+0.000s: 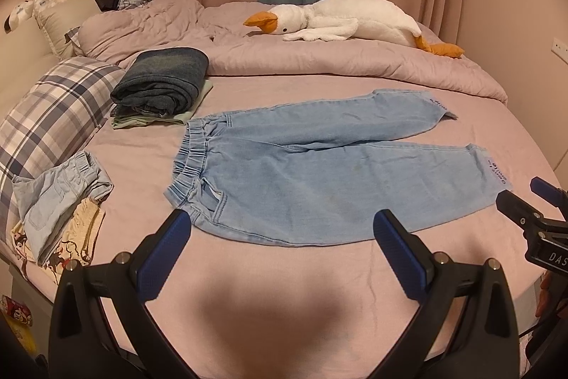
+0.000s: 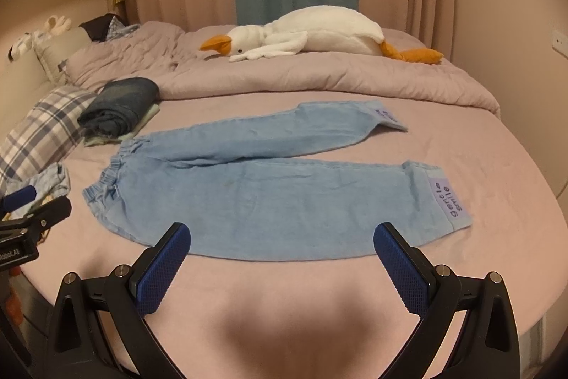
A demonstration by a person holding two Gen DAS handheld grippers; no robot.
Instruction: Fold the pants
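Observation:
Light blue denim pants (image 1: 319, 173) lie flat on the pink bed sheet, waistband to the left and both legs stretched to the right; they also show in the right wrist view (image 2: 269, 194). The near cuff carries a lilac label (image 2: 449, 198). My left gripper (image 1: 282, 219) is open and empty, hovering just in front of the near edge of the pants by the waistband side. My right gripper (image 2: 282, 231) is open and empty, in front of the near leg; it also shows at the right edge of the left wrist view (image 1: 522, 198).
A stack of folded dark jeans (image 1: 163, 80) sits at the back left beside a plaid pillow (image 1: 53, 116). More folded clothes (image 1: 60, 201) lie at the left edge. A rumpled duvet (image 1: 319, 59) with a white goose plush (image 1: 355, 20) fills the back.

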